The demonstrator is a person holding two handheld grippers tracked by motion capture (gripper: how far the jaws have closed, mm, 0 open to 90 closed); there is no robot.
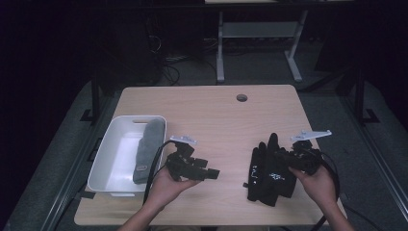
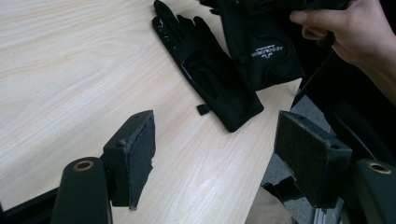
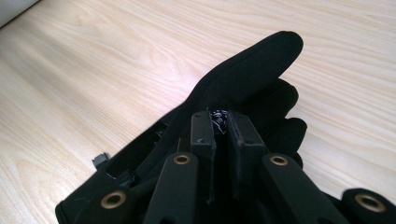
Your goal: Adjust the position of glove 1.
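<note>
Two black gloves are at the table's right front. One black glove (image 1: pixel 255 175) (image 2: pixel 210 77) lies flat on the wood. My right gripper (image 1: pixel 285 161) (image 3: pixel 220 122) is shut on the fabric of the other black glove (image 1: pixel 279 173) (image 2: pixel 261 46) (image 3: pixel 252 74), which is partly raised off the table, its fingers pointing away. My left gripper (image 1: pixel 211 173) (image 2: pixel 219 151) is held left of the gloves, pointing toward them. It is open, with nothing between its pads (image 2: pixel 135 147).
A white bin (image 1: pixel 108 159) stands at the table's left front with a grey fabric item (image 1: pixel 146 149) lying in it. A round cable hole (image 1: pixel 242 97) is near the far edge. The table's front right edge (image 2: pixel 275 140) is close behind the gloves.
</note>
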